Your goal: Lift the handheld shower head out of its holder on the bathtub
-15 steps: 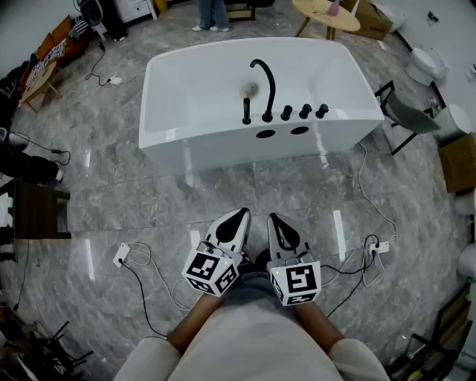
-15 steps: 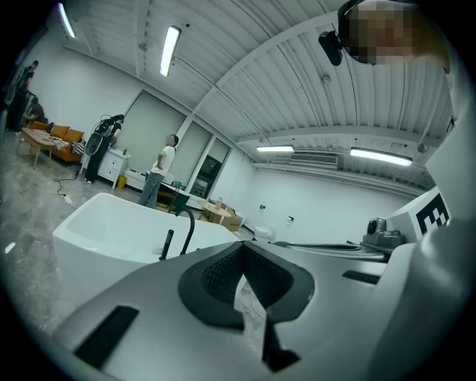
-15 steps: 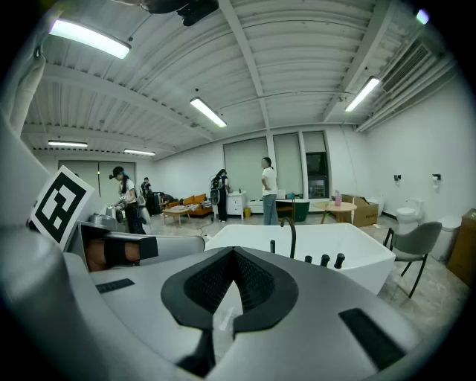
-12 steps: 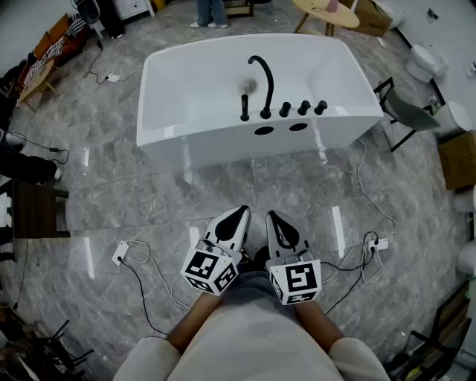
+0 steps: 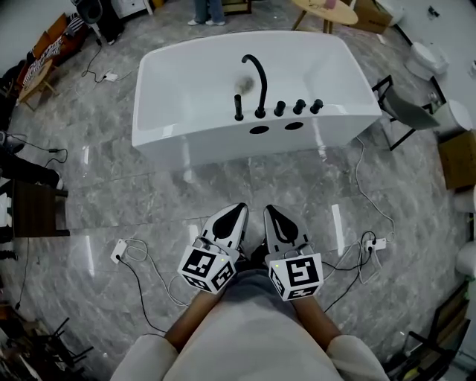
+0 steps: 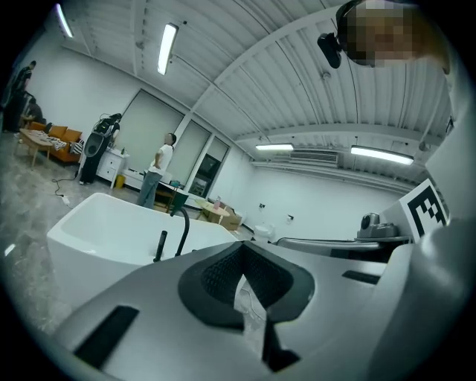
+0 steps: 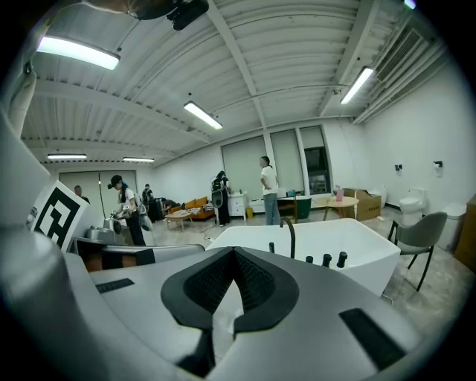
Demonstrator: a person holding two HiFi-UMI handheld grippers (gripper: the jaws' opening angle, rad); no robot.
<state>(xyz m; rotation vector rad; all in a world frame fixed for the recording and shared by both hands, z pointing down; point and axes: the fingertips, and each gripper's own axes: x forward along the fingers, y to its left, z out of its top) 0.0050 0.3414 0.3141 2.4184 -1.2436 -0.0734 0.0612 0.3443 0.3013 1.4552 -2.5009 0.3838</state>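
The white bathtub (image 5: 193, 111) stands on the marble floor, well ahead of me. On its near rim the black handheld shower head (image 5: 239, 108) stands upright in its holder, left of the curved black spout (image 5: 258, 78) and three black knobs (image 5: 298, 106). My left gripper (image 5: 236, 211) and right gripper (image 5: 269, 211) are side by side low in the head view, both shut and empty, far short of the tub. The left gripper view shows the shower head (image 6: 161, 245) beyond the left gripper (image 6: 240, 251). The right gripper view shows the shower head (image 7: 271, 247) beyond the right gripper (image 7: 234, 257).
Cables and power strips (image 5: 121, 254) (image 5: 374, 244) lie on the floor on both sides of me. A grey chair (image 5: 409, 115) stands right of the tub, and a round wooden table (image 5: 325, 9) behind it. People (image 7: 268, 190) stand at the far end of the room.
In the head view the tub has drifted slightly up and to the left. Both grippers keep their places side by side, shut.
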